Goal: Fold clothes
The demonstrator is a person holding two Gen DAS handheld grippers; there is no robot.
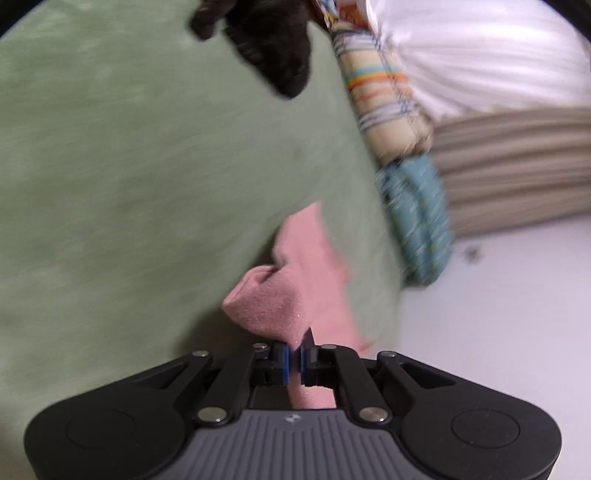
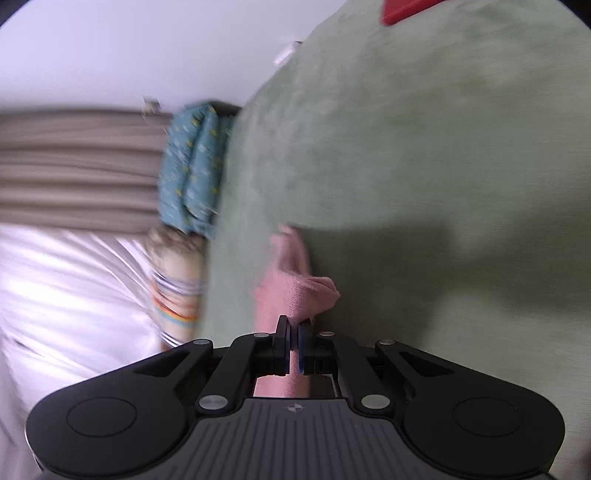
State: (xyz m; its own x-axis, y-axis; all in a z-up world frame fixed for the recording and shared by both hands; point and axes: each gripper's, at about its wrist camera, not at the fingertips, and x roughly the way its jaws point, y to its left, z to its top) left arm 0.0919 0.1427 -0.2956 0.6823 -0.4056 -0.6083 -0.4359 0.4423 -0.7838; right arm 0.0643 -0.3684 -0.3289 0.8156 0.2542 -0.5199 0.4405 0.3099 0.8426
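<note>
A pink garment [image 1: 291, 280] hangs bunched over the green bed cover [image 1: 147, 184]. My left gripper [image 1: 294, 356] is shut on one edge of it, the cloth pinched between the blue pads. In the right wrist view the same pink garment [image 2: 295, 284] is pinched in my right gripper [image 2: 294, 345], which is shut on another edge. Both views are motion-blurred. The garment's full shape is hidden by its folds.
A black garment [image 1: 266, 40] lies at the far end of the green cover. A teal patterned cushion [image 1: 417, 218] and a striped pillow [image 1: 376, 85] line the bed's edge, with a white quilt [image 1: 480, 55] and beige curtain [image 1: 517, 166] beyond. A red item [image 2: 402, 9] lies at the top.
</note>
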